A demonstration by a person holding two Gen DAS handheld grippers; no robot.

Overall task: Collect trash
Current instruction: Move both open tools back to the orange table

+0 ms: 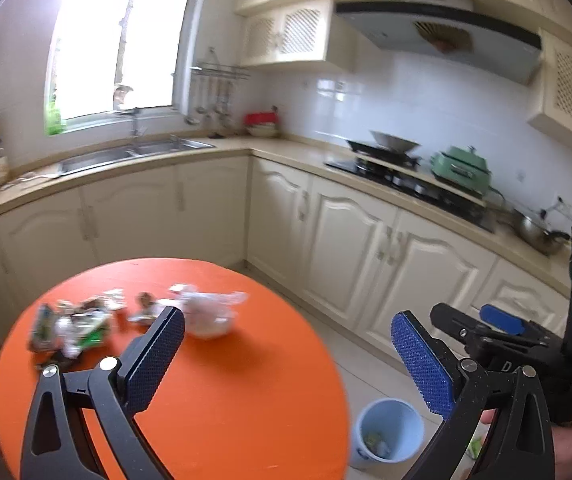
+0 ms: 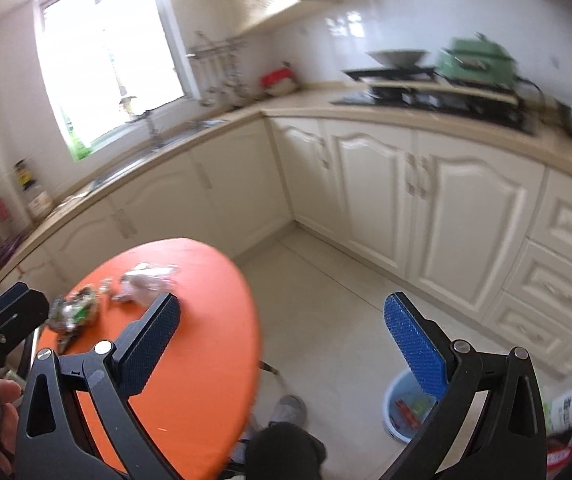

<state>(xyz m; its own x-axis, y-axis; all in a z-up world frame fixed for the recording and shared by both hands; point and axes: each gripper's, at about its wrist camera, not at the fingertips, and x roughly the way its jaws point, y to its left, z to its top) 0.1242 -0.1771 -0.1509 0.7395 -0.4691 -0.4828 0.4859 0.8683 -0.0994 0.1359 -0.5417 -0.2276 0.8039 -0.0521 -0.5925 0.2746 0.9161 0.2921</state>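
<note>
A round orange table (image 1: 222,392) carries a heap of trash at its far side: crumpled green and silver wrappers (image 1: 74,322), small scraps (image 1: 144,306) and a clear plastic bag (image 1: 210,312). My left gripper (image 1: 286,356) hangs open above the table's near right part, nothing between its blue pads. A light blue bin (image 1: 389,432) with some rubbish inside stands on the floor right of the table. In the right wrist view my right gripper (image 2: 282,344) is open and empty over the table's edge (image 2: 222,360) and floor, with the wrappers (image 2: 74,312), the bag (image 2: 146,280) and the bin (image 2: 401,408) in sight.
Cream kitchen cabinets (image 1: 345,240) wrap the corner behind, with a sink (image 1: 126,154), a hob with a wok (image 1: 393,146) and a green cooker (image 1: 461,170) on the counter. A person's dark trouser leg and grey shoe (image 2: 289,408) stand between table and bin. A green-labelled pack (image 2: 569,400) lies at right.
</note>
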